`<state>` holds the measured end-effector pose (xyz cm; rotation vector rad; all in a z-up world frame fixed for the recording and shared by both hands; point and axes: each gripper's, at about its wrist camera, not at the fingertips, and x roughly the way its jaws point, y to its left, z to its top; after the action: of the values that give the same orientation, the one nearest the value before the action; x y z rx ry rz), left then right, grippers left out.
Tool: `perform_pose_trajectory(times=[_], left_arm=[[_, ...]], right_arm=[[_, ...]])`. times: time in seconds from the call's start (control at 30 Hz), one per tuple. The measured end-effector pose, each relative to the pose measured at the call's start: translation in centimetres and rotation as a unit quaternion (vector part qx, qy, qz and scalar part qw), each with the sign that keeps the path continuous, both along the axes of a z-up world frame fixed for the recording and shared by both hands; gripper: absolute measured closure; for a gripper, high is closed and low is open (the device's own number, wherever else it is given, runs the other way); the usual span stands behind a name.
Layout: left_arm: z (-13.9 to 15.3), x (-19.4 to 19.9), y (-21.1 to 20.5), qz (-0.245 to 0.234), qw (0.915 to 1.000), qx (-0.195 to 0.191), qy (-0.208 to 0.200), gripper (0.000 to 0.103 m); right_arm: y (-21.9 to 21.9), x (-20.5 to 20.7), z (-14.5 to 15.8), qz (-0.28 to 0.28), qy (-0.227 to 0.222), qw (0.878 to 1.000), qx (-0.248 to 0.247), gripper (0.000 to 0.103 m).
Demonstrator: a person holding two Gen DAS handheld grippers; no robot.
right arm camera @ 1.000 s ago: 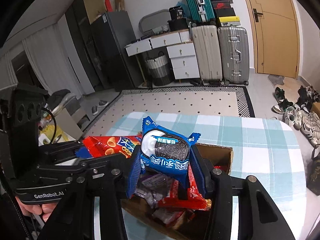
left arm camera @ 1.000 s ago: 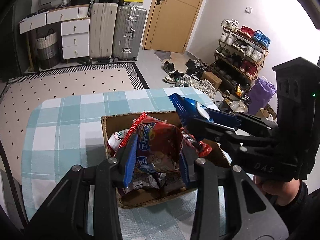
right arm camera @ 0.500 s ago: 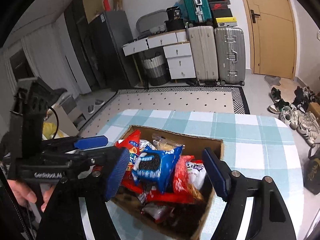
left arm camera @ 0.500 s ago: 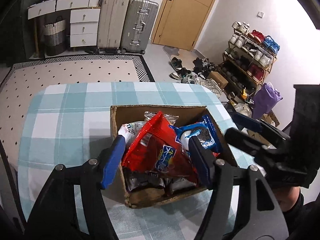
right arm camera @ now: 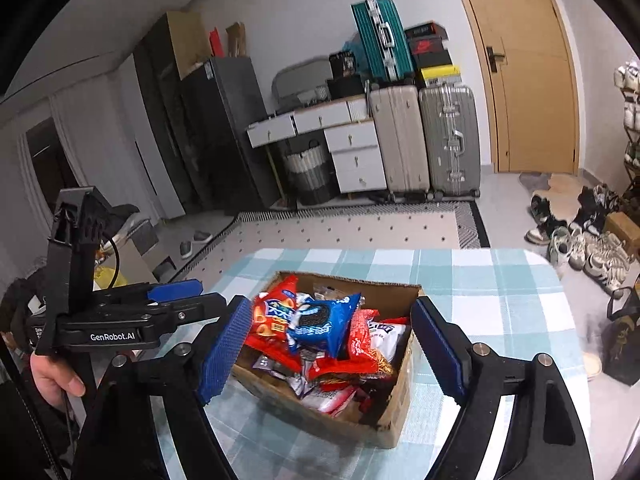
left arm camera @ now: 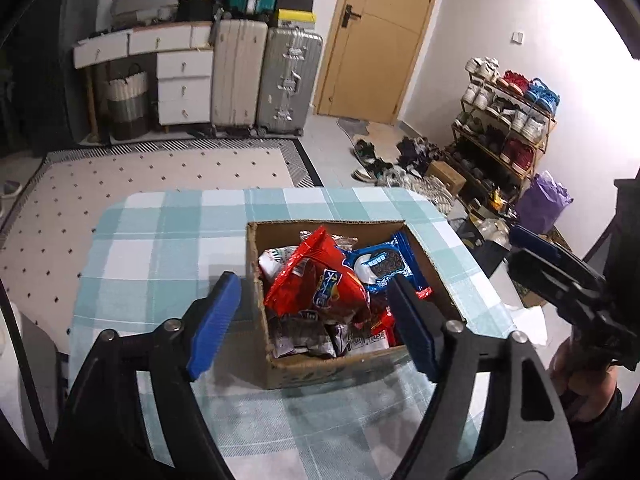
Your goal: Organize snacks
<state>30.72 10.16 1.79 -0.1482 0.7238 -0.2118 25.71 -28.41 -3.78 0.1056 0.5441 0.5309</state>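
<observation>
Both packets are out of my grippers and in the cardboard box (left arm camera: 352,364). A second ago I had the red snack bag clamped in the left and the blue cookie pack in the right; both sets of jaws have just been opening, and nothing sits between either pair now.

Left gripper (left arm camera: 316,320): jaws wide, empty, pulled back toward the box's near edge. The left blue pad hangs outside the box wall over the tabletop (left arm camera: 160,248); the right pad is in line with the box's near right corner. The red snack bag (left arm camera: 320,280) lies on top of the pile, leaning toward the box's left side, ahead of the jaws and clear of the pads.

Blue cookie pack (left arm camera: 382,266) rests just beside the red bag, on its right, propped on the other snacks.

Right gripper (right arm camera: 332,344): jaws wide, empty, framing the box from the near side. The cookie pack shows between the pads but farther off and lower, no contact. Right gripper also shows at the right edge of the left view, off the tabletop.

Judgement: this drop is done, with the box heaped and the packets loose and slanted. No snacks left on the visible tabletop.
</observation>
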Motion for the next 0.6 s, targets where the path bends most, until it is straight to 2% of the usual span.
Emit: perform_pose_trajectory(times=[0.2,0.3,0.37,0.47,0.6], left_arm=[[1.5,-4.0,0.1,0.024,0.9988,0.027,-0.033,0.020],[1.9,-6.3,-0.2,0.029,0.9969,0.043,-0.059,0.011],[2.1,-7.9,-0.4,0.040,0.9945,0.057,-0.079,0.002],[2.3,-10.8,-0.2,0.052,0.9902,0.063,-0.114,0.001],[2.0,-13.1,-0.2,0.057,0.9877,0.068,-0.129,0.001]], right_arm=[[-0.1,-3.5,0.6,0.006,-0.013,1.000,0.000,0.014],[-0.3,-5.4,0.8,0.000,-0.029,1.000,0.003,0.012],[-0.5,-6.7,0.8,-0.007,-0.041,0.999,0.006,0.005],[-1.0,-8.4,0.6,-0.012,-0.052,0.998,0.011,0.004],[-1.2,-10.3,0.0,-0.023,-0.073,0.997,0.006,0.003]])
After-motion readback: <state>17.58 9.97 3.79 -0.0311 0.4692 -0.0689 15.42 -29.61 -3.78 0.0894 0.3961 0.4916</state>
